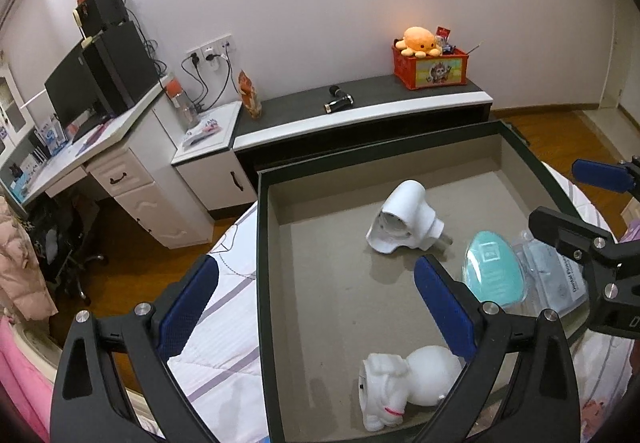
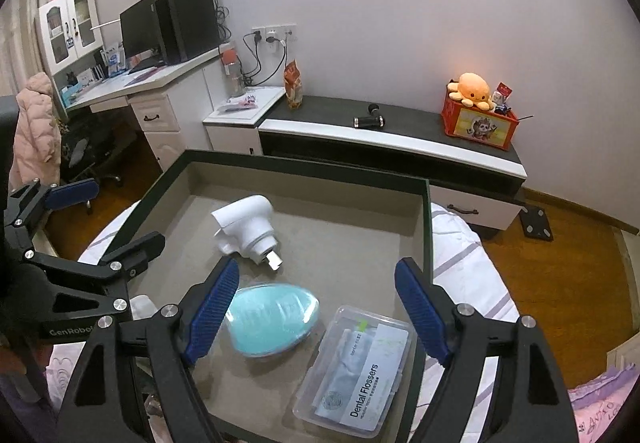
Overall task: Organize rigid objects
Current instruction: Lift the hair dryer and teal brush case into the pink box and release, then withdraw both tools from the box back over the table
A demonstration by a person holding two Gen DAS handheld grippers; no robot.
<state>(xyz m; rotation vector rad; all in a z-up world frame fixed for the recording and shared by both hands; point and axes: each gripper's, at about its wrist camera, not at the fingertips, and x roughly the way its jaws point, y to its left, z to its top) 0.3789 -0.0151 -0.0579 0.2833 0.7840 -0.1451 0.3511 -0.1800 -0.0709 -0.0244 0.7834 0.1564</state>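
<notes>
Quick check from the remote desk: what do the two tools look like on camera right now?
Both match: the left tool and right tool have black angular frames with silver bolts and ribbed blue pads. White "GenRobot" lettering marks the left tool's body in the right wrist view. No cables or sleeves show.

Soft, even indoor light is filling both views, probably coming from overhead. A warm glow is tinting the wall behind the orange plush octopus point(image 1: 419, 41). Fisheye bending is curving the edges, and dark vignetting is closing the corners.
</notes>
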